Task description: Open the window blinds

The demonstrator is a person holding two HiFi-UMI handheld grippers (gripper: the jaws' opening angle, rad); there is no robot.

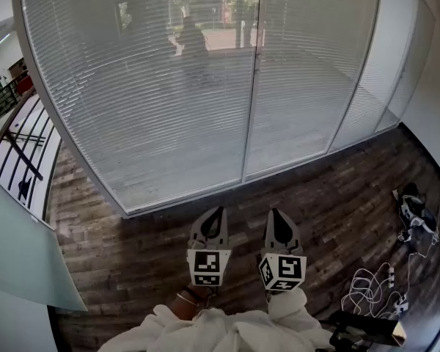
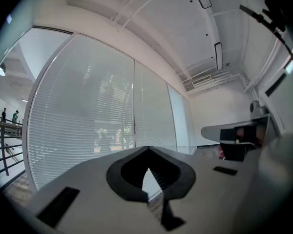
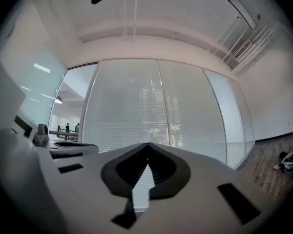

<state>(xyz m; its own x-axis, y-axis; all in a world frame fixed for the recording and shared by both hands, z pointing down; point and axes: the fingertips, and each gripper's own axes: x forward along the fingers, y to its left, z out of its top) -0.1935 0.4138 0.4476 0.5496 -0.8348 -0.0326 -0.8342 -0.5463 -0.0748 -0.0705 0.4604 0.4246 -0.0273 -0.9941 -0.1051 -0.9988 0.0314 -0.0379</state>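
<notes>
Closed white slatted blinds cover the tall glass panels ahead, with a vertical frame post between two of them. The blinds also fill the left gripper view and the right gripper view. My left gripper and right gripper hang side by side low in the head view, over the wooden floor and well short of the glass. Both point towards the blinds. The left gripper has its jaws together with nothing between them, and the right gripper is the same.
A dark wooden floor runs up to the glass. White cables and a black device lie on the floor at the right. A railing and a pale glass panel stand at the left. A person's shape shows behind the blinds.
</notes>
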